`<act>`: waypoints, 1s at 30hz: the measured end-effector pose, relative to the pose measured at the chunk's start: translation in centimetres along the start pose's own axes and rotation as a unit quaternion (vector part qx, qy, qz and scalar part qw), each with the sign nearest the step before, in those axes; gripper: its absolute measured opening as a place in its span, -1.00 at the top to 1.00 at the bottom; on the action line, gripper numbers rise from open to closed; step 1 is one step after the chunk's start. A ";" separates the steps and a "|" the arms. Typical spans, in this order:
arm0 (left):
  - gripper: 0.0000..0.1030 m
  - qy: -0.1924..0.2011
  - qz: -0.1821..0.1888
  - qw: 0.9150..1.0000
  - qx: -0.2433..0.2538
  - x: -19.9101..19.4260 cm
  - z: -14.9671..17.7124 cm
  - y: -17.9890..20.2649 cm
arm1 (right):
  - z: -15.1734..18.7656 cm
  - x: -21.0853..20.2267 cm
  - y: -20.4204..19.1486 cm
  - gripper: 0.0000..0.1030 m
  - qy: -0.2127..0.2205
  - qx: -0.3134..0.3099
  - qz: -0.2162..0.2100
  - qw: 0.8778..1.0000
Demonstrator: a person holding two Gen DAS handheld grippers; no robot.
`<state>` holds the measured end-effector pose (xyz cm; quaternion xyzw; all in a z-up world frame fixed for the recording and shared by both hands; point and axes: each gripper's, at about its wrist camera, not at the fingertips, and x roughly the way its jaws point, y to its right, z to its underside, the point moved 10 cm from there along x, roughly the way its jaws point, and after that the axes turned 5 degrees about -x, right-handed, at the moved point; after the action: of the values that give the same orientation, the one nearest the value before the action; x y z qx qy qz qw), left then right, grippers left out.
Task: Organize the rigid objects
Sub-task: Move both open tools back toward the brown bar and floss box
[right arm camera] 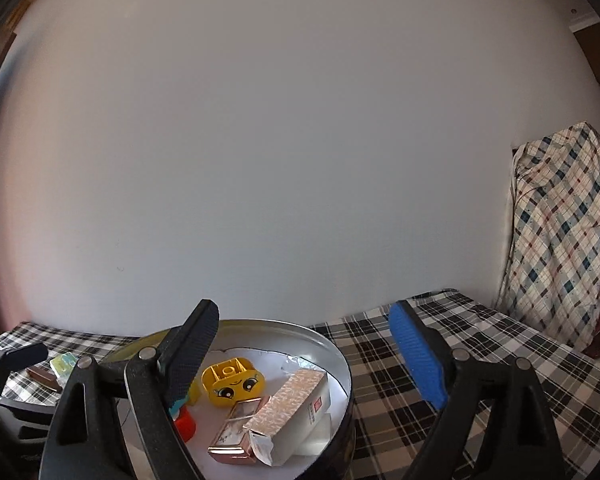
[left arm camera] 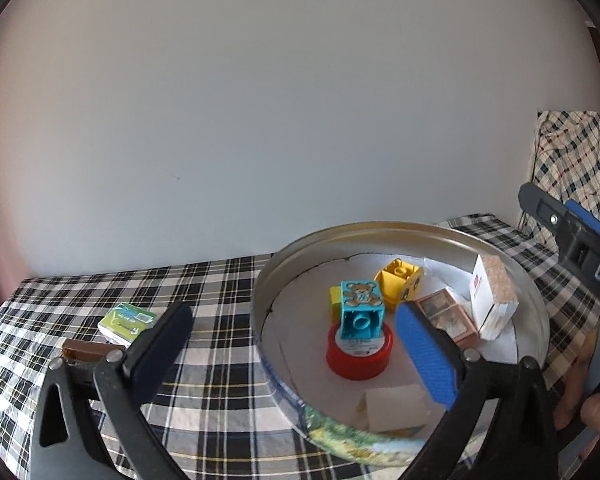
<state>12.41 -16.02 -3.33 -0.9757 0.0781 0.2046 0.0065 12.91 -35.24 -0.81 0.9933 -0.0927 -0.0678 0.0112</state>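
The round tin [left arm camera: 400, 236] sits on the checked cloth [left arm camera: 220, 280], near the wall. Many little things are already inside it. A blue block with a teddy bear [left arm camera: 360, 312] sits on top of a red lid [left arm camera: 360, 354]. A yellow block with a face [right arm camera: 233, 382] lies behind it. A tall white box [left arm camera: 494, 300] and a small pink box [left arm camera: 448, 316] lie on the right side of the tin.

Two things are not in the tin yet. A small green packet [left arm camera: 127, 322] and a brown stick-like thing [left arm camera: 86, 350] lie on the cloth to the left of the tin. I cannot tell what the brown thing is.

The green packet looks flat, light and hard. It may be a bit slippery, so I think it is best to pinch it across its two side edges. The brown thing is thin, so it would be best to pinch it in the middle.

The left gripper [left arm camera: 292, 356] tips down a little. It hangs over the left rim of the tin. Its tongs are spread wide with nothing between them. The right gripper [right arm camera: 304, 356] points almost flat, above the right side of the tin. Its tongs are spread wide too and hold nothing. A bit of a person's hand [left arm camera: 598, 412] shows at the right edge of the left view.
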 end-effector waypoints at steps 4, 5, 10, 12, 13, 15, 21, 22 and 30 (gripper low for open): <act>-0.99 -0.004 -0.004 1.000 0.003 -0.4 0.5 -1.3 | 0.3 -0.4 0.3 -0.72 -0.007 0.027 0.005 1.000; -0.99 -0.005 -0.007 1.000 0.003 -0.5 0.6 -1.7 | 0.3 -0.7 0.2 -0.72 -0.007 0.028 0.008 1.000; -0.99 -0.011 -0.013 1.000 -0.001 -0.8 1.0 -4.2 | -0.2 -2.5 -0.4 -0.72 0.019 0.008 0.039 0.999; -0.99 -0.014 -0.015 1.000 -0.009 -0.9 1.1 -5.3 | -0.3 -3.0 -0.5 -0.72 0.026 0.009 0.044 0.999; -0.99 -0.016 -0.015 1.000 -0.014 -0.9 1.2 -5.7 | -0.2 -3.1 -0.5 -0.72 0.024 0.012 0.045 0.999; -0.99 -0.020 -0.016 0.999 -0.026 -0.8 1.3 -6.7 | 0.1 -3.1 -0.3 -0.72 0.016 0.019 0.051 0.998; -0.99 -0.024 -0.020 0.999 -0.031 -0.9 1.4 -8.1 | 0.7 -3.4 -0.3 -0.72 0.001 0.031 0.071 0.997; -0.99 -0.024 -0.021 0.999 -0.028 -0.9 1.4 -8.2 | 0.8 -3.6 -0.6 -0.72 0.000 0.030 0.073 0.997; -0.99 -0.024 -0.027 0.999 -0.013 -0.9 1.4 -10.4 | 1.0 -4.4 -4.5 -0.73 -0.002 0.030 0.064 0.997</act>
<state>12.68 -5.55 -4.43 -0.9723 0.0492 0.2285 0.0011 9.27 -29.97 -1.41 0.9851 -0.1583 -0.0656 -0.0148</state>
